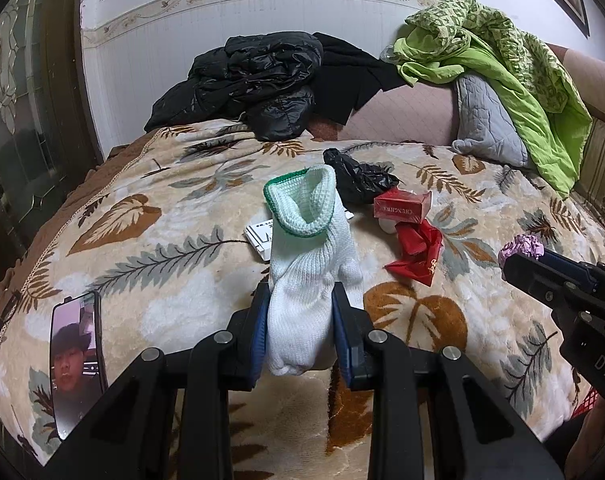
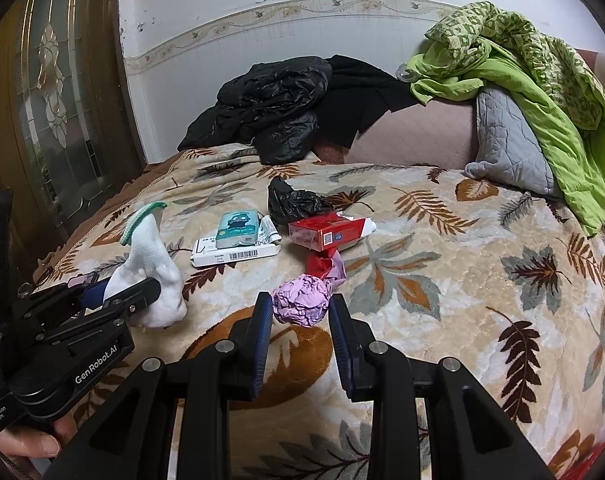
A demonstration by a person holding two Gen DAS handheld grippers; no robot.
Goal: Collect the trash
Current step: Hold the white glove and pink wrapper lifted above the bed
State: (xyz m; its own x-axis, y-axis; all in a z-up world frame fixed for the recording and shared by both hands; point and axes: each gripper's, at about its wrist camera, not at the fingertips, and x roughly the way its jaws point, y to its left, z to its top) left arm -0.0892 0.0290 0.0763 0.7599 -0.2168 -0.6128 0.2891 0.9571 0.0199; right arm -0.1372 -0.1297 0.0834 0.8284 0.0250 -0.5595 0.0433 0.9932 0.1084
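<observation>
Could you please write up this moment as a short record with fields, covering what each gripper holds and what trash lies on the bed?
surface: leaf-patterned blanket on a bed
left gripper: jaws shut on a white knit glove
right gripper: jaws shut on a crumpled purple paper ball
loose items: red cigarette box, black plastic bag, red wrapper, tissue pack
also present: phone

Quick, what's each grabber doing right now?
Left gripper: closed on the white knitted glove with a green cuff.
Right gripper: closed on the crumpled pink paper ball.
</observation>
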